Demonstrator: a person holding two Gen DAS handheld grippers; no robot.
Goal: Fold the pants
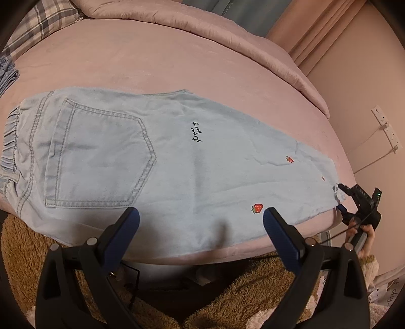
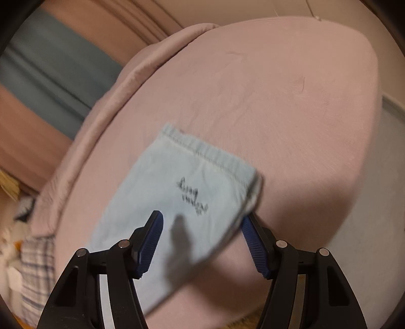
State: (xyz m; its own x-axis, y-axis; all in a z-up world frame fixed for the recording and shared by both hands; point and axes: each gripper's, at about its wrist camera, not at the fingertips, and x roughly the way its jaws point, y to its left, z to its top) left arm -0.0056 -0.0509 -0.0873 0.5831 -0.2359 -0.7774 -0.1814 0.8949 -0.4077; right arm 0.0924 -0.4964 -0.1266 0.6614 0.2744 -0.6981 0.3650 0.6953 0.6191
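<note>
Light blue denim pants (image 1: 162,162) lie flat on a pink bed (image 1: 152,65), folded in half lengthwise, back pocket up, elastic waistband at the left and leg hem at the right. Small strawberry patches and black script mark the leg. My left gripper (image 1: 201,217) is open just above the near edge of the leg. My right gripper (image 1: 340,197) is at the hem end. In the right wrist view the right gripper (image 2: 201,222) is open over the hem end of the pants (image 2: 187,192), its right finger at the hem corner; the view is blurred.
A pink duvet (image 1: 227,33) is bunched along the far side of the bed. A plaid pillow (image 1: 43,22) lies at the far left. A brown fleecy garment (image 1: 243,298) is below the bed edge. A power strip (image 1: 384,126) hangs on the wall at right.
</note>
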